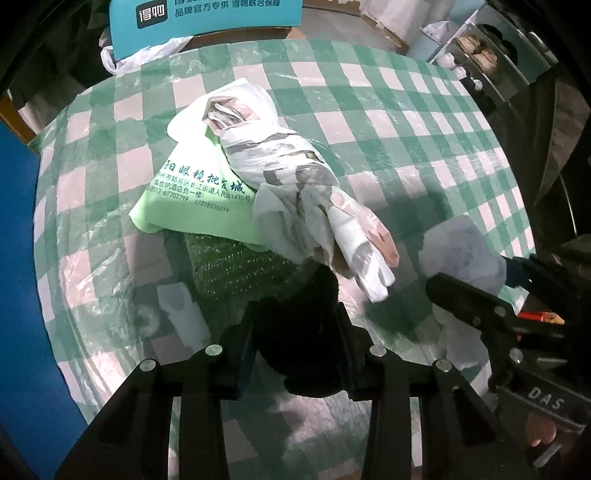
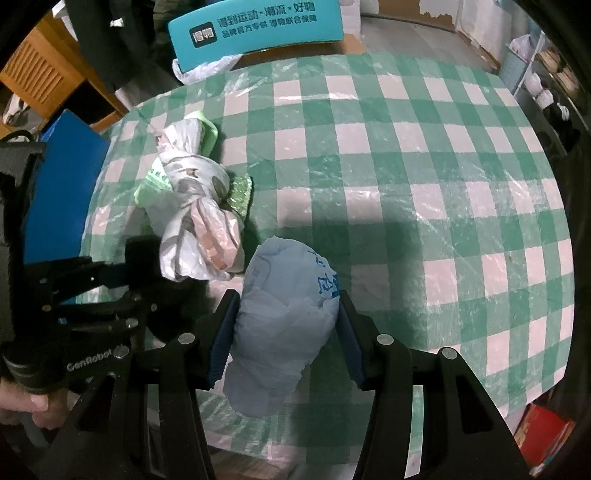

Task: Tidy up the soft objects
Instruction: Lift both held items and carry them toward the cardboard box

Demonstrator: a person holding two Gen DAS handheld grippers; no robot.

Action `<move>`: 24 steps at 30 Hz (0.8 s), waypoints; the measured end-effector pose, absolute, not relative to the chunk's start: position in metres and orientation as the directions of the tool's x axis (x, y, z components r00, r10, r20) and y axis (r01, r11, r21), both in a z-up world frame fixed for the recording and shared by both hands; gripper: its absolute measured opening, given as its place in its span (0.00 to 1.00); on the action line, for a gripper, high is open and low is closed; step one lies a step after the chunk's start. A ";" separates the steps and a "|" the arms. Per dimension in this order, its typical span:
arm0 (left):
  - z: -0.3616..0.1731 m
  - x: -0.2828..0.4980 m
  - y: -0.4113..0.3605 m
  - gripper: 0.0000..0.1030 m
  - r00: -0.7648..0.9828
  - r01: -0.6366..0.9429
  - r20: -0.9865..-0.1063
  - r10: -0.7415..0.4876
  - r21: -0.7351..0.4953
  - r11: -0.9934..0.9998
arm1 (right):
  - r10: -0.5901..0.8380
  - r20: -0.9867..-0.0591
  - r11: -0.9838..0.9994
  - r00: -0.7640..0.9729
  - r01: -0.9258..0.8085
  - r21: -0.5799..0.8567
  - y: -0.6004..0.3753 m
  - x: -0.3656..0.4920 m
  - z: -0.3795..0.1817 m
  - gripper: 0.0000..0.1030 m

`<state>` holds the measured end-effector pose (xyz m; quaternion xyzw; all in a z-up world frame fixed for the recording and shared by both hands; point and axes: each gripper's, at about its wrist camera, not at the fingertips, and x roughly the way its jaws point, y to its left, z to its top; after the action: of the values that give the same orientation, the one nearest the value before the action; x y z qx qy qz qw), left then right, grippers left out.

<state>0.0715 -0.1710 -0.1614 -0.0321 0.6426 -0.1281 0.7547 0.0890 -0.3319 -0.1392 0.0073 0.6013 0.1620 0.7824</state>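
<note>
Closest in the right wrist view: right gripper [image 2: 286, 332] closed on a pale blue plastic bag bundle [image 2: 284, 317], pads pressing both sides of it, low over the surface [image 2: 424, 192]. Closest in the left wrist view: left gripper [image 1: 295, 350] clamped on a black soft object [image 1: 299, 332], just above the checkered cloth.

Further out on the surface, covered with green-white checks under clear plastic film: a knotted white plastic bag [image 1: 280, 173] lying across a light green cloth with printed text [image 1: 192, 192], with green bubble wrap [image 1: 236, 266] under them. All three touching, near the left side of the surface.

Beyond the far edge: a teal box with white characters [image 2: 255, 29], with a white bag [image 2: 207, 68] under it.

Only in the right wrist view: a wooden cabinet [image 2: 44, 74] at far left and a red box [image 2: 543, 424] low at the right. Only in the left wrist view: a shelf with small items [image 1: 476, 51] at far right.
</note>
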 end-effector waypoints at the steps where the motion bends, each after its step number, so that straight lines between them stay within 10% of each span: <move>1: -0.160 0.070 -0.170 0.37 0.144 0.153 -0.962 -0.234 -0.212 0.965 | 0.263 -0.938 0.947 0.227 -0.247 0.206 -0.331 0.089 -0.138 0.50; 24: -0.110 0.045 -0.139 0.37 0.243 0.175 -0.947 -0.209 -0.169 0.970 | 0.296 -0.903 0.925 0.313 -0.328 0.190 -0.294 0.082 -0.086 0.49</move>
<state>0.0447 -0.1393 -0.1104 -0.0143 0.6032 -0.1217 0.7881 0.0818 -0.2936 -0.0856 -0.0145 0.5537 0.1925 0.8100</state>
